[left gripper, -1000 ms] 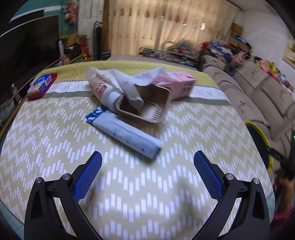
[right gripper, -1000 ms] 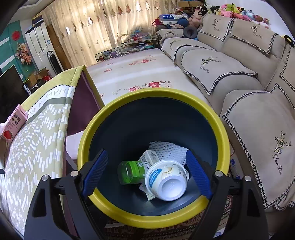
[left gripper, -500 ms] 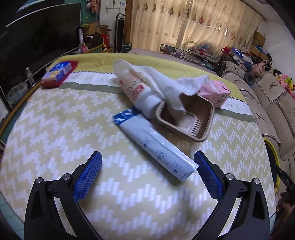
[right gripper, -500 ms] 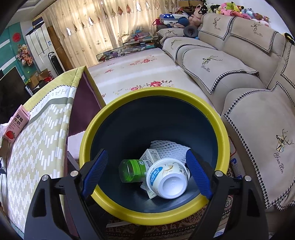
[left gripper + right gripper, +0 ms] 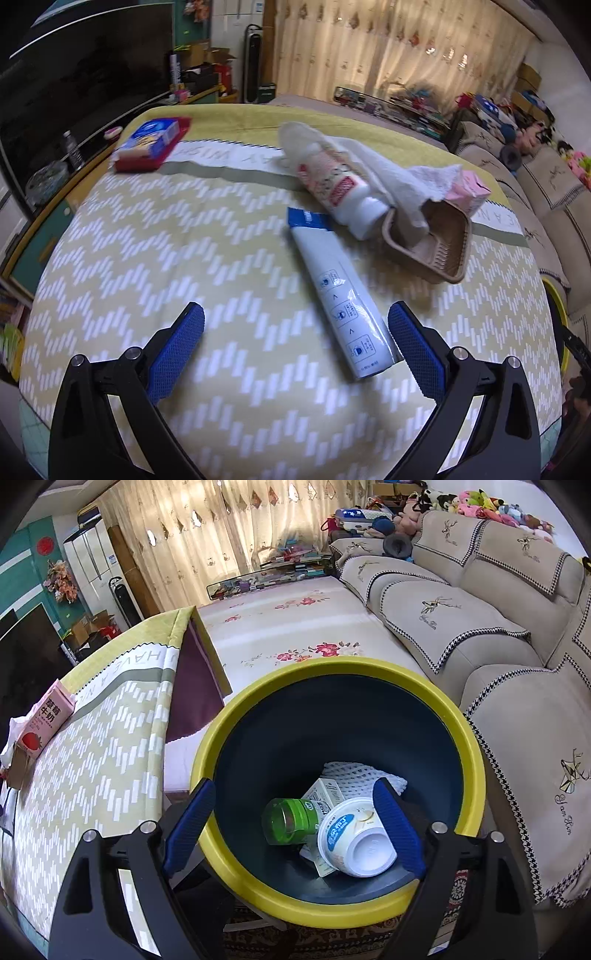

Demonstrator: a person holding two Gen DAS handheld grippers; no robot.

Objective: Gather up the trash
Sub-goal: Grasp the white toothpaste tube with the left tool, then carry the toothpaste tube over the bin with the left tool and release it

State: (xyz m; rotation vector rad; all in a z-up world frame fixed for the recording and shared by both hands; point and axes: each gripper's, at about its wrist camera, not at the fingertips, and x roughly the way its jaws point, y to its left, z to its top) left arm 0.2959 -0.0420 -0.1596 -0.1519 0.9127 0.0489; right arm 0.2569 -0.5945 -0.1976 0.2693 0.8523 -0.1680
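In the left wrist view my left gripper [image 5: 295, 343] is open and empty above the table, just short of a white-and-blue tube [image 5: 340, 295]. Beyond the tube lie a white-and-pink bottle [image 5: 336, 188], a crumpled white tissue [image 5: 402, 177], a brown plastic tray [image 5: 432, 243] and a pink milk carton [image 5: 469, 192]. In the right wrist view my right gripper [image 5: 291, 827] is open and empty over a yellow-rimmed dark bin [image 5: 343, 672]. The bin holds a white cup [image 5: 354, 838], a green bottle [image 5: 291, 819], a small carton [image 5: 325, 794] and white foam netting [image 5: 354, 775].
A red-and-blue packet [image 5: 151, 144] lies at the table's far left. The yellow patterned tablecloth [image 5: 147, 266] covers the table, which also shows in the right wrist view [image 5: 85, 760] left of the bin. A beige sofa [image 5: 480, 627] stands right of the bin.
The left gripper has swung to the left and come closer to the tube, which now lies near its right finger. The right gripper has stayed over the bin.
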